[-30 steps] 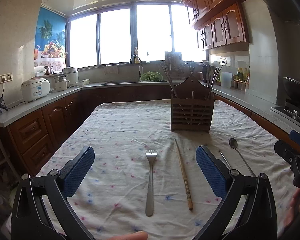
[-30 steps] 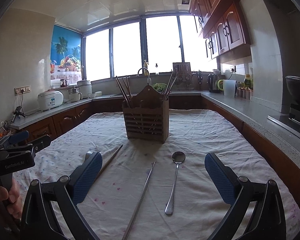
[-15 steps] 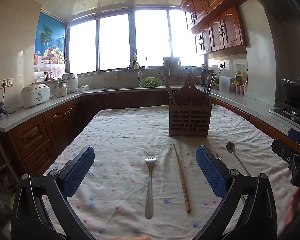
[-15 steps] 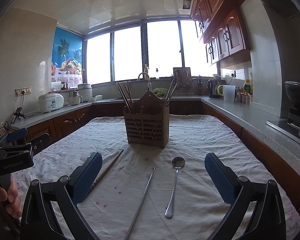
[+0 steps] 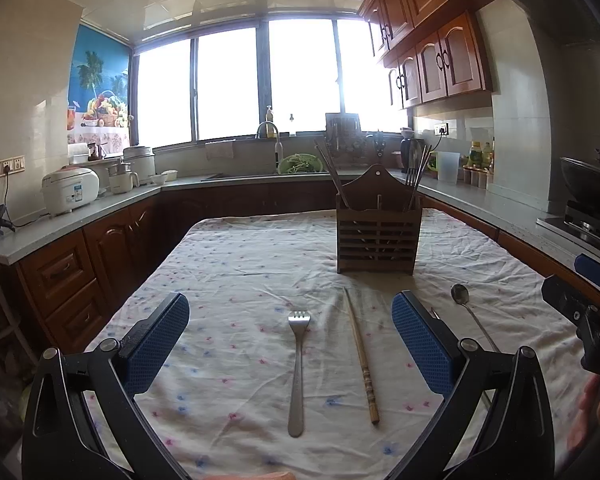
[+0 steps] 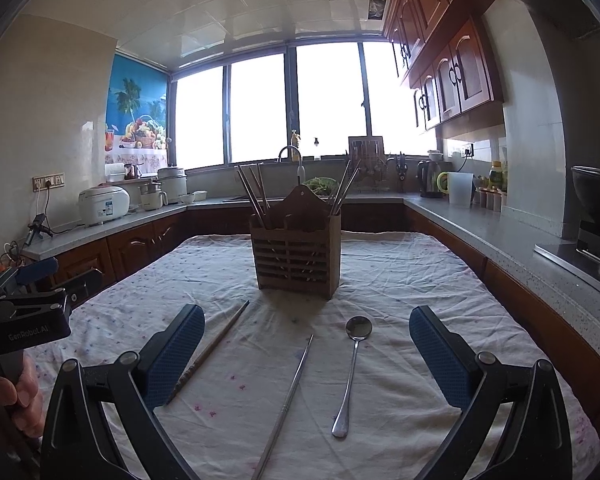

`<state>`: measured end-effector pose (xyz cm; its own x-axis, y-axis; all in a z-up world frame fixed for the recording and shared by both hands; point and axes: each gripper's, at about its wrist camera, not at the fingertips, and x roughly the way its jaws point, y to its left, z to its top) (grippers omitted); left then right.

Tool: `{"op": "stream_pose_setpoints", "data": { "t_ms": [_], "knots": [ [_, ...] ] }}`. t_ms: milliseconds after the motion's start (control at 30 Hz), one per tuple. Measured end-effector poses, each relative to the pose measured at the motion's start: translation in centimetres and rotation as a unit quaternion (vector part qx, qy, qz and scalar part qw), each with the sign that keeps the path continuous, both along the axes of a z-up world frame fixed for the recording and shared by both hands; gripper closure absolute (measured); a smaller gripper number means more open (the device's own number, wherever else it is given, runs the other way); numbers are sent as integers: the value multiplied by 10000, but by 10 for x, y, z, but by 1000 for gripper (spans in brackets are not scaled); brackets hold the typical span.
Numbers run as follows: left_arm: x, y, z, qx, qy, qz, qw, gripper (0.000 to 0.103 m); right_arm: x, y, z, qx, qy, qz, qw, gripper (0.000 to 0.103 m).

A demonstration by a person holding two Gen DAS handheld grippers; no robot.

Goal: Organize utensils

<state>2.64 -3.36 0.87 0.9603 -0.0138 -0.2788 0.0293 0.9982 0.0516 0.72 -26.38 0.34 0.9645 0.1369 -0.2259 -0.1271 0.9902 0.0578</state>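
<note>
A wooden utensil holder (image 5: 375,240) with chopsticks and a fork in it stands on the clothed table; it also shows in the right wrist view (image 6: 296,252). In front of it lie a metal fork (image 5: 297,364), a wooden chopstick (image 5: 362,356) (image 6: 210,350), a metal chopstick (image 6: 290,396) and a spoon (image 6: 352,364) (image 5: 470,312). My left gripper (image 5: 290,336) is open and empty, above the fork and wooden chopstick. My right gripper (image 6: 306,344) is open and empty, above the metal chopstick and spoon.
The table has a white flowered cloth (image 5: 240,264). Counters run round the room, with a rice cooker (image 5: 70,190) at the left, a sink (image 5: 268,148) at the back and a wok (image 5: 590,178) on the stove at the right.
Both grippers have tilted up and drawn back a little, so the holder and utensils sit lower and farther in both views. Nothing was picked up.
</note>
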Motion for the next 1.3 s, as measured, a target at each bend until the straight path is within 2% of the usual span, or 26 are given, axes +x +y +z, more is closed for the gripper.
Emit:
{"op": "stream_pose_setpoints", "data": {
  "t_ms": [1300],
  "knots": [
    [3,-2,3,-46,50,-80,9999,0,1,-1,5,-22,-51,43,10000,0]
  ]
}}
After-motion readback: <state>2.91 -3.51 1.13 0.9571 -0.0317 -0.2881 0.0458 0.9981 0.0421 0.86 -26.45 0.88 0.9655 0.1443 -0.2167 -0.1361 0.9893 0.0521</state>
